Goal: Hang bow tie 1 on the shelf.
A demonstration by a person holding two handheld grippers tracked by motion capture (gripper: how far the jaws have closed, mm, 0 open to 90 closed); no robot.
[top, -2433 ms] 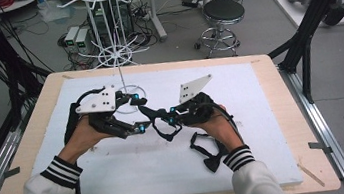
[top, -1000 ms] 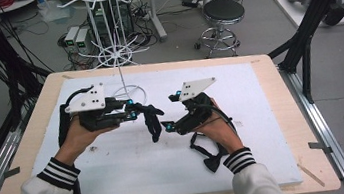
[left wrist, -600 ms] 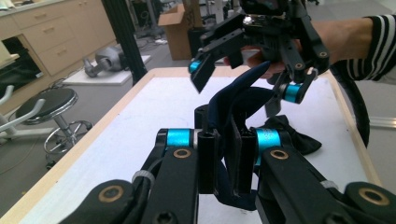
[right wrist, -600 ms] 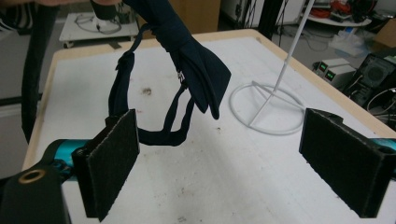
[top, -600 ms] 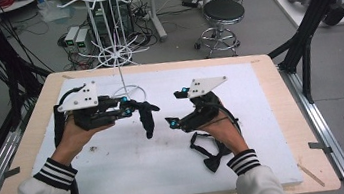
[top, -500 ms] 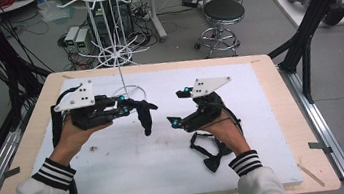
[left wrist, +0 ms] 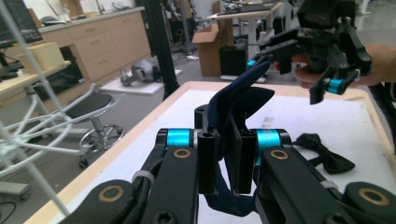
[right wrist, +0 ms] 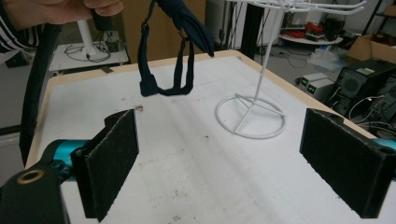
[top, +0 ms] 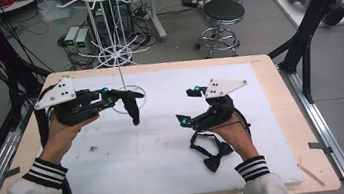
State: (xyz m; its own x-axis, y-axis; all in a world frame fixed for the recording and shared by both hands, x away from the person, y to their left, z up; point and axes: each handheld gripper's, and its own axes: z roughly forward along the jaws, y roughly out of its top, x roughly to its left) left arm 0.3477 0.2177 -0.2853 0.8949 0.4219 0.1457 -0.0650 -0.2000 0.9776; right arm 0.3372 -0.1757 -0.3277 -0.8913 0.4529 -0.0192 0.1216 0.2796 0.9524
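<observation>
My left gripper point(top: 122, 94) is shut on a dark navy bow tie point(top: 133, 109), which hangs from its jaws above the white mat point(top: 132, 157), beside the rack's base ring. In the left gripper view the tie point(left wrist: 243, 93) sticks up between the closed jaws of the left gripper point(left wrist: 225, 140). My right gripper point(top: 185, 107) hovers over the mat's right half, open, with nothing between its pads. In the right gripper view the right gripper point(right wrist: 229, 161) faces the hanging tie point(right wrist: 184, 18), and the tie's strap loop point(right wrist: 163, 88) dangles below.
A white wire rack point(top: 117, 59) stands at the table's far left, its base ring point(right wrist: 250, 114) on the mat. A black bow tie point(top: 213, 154) lies on the mat under my right hand. A stool point(top: 222, 12) and black frame posts stand beyond the table.
The two hands have drawn apart. The left gripper carried the navy tie left and slightly away from me. The right gripper, still open, slid to the right.
</observation>
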